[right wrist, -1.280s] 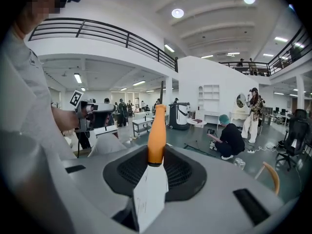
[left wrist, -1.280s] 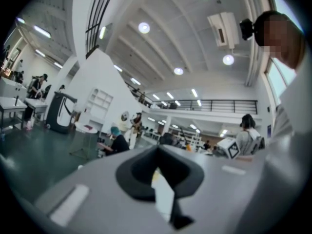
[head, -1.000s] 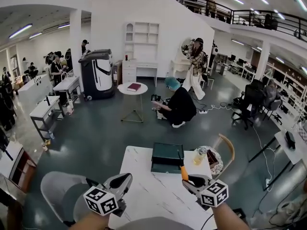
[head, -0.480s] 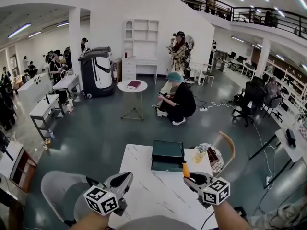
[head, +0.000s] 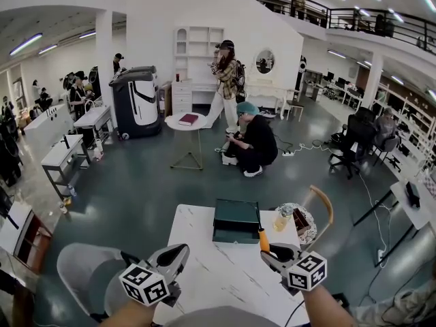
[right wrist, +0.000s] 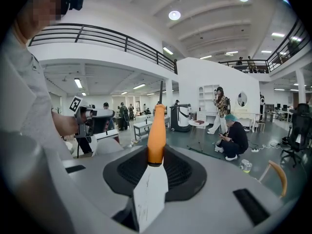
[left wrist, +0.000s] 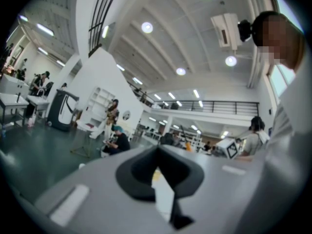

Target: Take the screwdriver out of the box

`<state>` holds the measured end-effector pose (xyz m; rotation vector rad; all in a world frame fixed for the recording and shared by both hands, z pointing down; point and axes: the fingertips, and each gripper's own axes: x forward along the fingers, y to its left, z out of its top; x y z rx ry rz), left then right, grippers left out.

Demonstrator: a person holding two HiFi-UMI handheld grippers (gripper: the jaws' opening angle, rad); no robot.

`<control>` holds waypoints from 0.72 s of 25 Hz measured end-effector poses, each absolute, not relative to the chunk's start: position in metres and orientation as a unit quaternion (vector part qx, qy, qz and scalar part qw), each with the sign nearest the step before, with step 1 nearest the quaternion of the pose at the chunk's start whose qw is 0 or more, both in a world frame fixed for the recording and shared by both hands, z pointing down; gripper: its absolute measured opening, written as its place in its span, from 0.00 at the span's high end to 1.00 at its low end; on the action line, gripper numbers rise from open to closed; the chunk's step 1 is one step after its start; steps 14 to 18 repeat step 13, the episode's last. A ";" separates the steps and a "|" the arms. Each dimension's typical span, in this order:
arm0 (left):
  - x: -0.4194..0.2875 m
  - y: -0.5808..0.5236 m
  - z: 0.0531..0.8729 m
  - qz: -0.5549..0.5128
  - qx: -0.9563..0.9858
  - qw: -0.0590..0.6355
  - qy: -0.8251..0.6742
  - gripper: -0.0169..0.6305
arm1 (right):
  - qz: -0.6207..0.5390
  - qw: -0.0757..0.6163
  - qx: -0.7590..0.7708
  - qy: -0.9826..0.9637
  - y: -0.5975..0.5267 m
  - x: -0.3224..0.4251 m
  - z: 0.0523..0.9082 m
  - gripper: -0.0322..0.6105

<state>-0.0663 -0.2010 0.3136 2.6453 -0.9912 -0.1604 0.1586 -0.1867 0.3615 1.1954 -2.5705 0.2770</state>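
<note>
My right gripper (head: 271, 253) is shut on the orange handle of the screwdriver (head: 263, 239), just in front of the dark green box's right front corner. The box (head: 236, 218) sits at the far side of the white marble table (head: 218, 278). In the right gripper view the handle (right wrist: 156, 134) stands up between the jaws of the right gripper (right wrist: 155, 165), its thin dark shaft pointing away. My left gripper (head: 178, 253) hovers over the table's left edge, jaws together, nothing in them; the left gripper view shows the same (left wrist: 157, 152).
A glass jar (head: 283, 220) and a round tray with a dark item (head: 302, 225) stand to the right of the box. A wooden chair (head: 325, 210) is behind them, a grey chair (head: 85, 274) at the table's left. People are on the floor beyond.
Both grippers, the screwdriver and the box keep their places. A standing person in the background has walked to the left.
</note>
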 end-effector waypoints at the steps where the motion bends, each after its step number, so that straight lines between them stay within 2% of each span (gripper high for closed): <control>1: -0.066 -0.201 0.313 -0.056 0.924 0.155 -0.346 0.97 | 0.096 0.146 0.415 -0.893 -0.187 0.159 0.361 0.79; 18: -0.066 -0.198 0.315 -0.057 0.923 0.157 -0.346 0.97 | 0.096 0.145 0.414 -0.894 -0.184 0.159 0.363 0.79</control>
